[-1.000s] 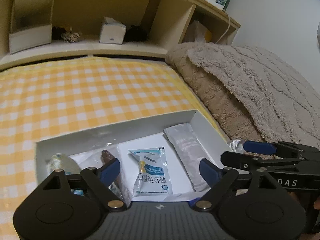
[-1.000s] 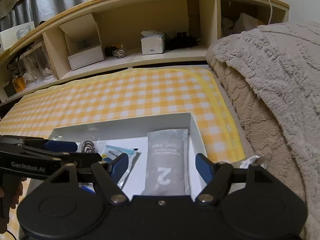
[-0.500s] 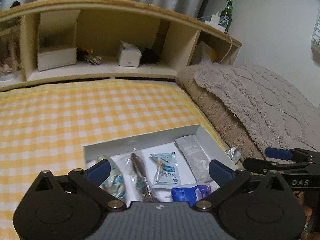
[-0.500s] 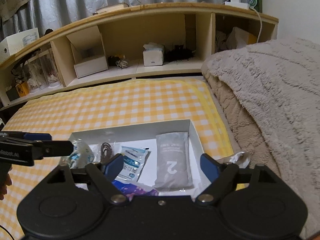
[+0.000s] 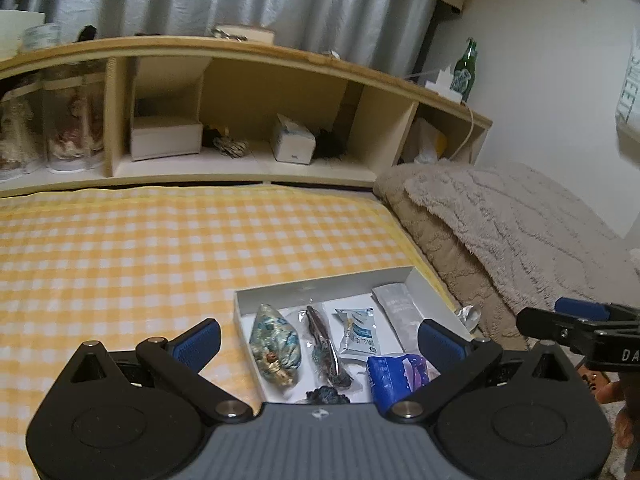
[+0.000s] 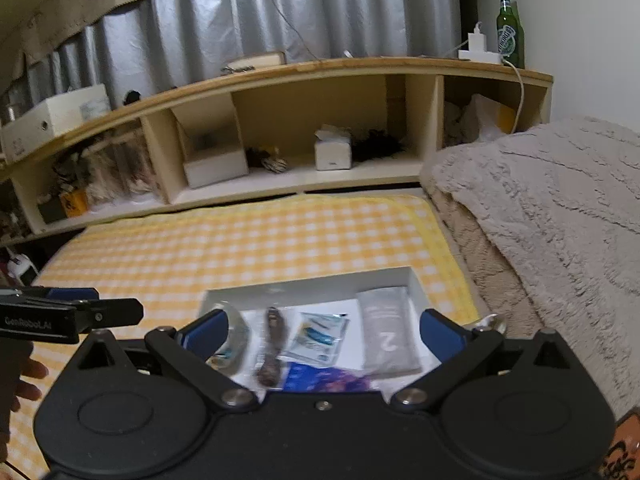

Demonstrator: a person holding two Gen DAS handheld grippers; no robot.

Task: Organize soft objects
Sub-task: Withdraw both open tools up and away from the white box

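A shallow white box [image 5: 320, 290] [image 6: 304, 286] sits on the yellow checked bedspread. In it lie a patterned pouch [image 5: 274, 346], a dark brown packet [image 5: 322, 336], a blue-white sachet [image 5: 356, 332] [image 6: 320, 334], a grey packet marked 2 [image 6: 386, 334] [image 5: 400, 314] and a blue-purple soft pack [image 5: 396, 370] [image 6: 324, 378]. My left gripper [image 5: 318, 340] is open and empty, held above the box's near left side. My right gripper [image 6: 322, 332] is open and empty above the box's near edge. A crumpled silver wrapper [image 5: 468, 314] lies just right of the box.
A beige fleece blanket [image 5: 520, 224] [image 6: 560, 208] is piled to the right of the box. A wooden headboard shelf [image 5: 248, 92] at the back holds white boxes, a tissue box [image 5: 292, 144] and a green bottle [image 6: 510, 30]. The checked bedspread [image 5: 160, 248] spreads left.
Both grippers have pulled up and back from the box, so the box looks smaller and the shelf and curtain now show. The blue-purple pack has come into view at the box's near edge.
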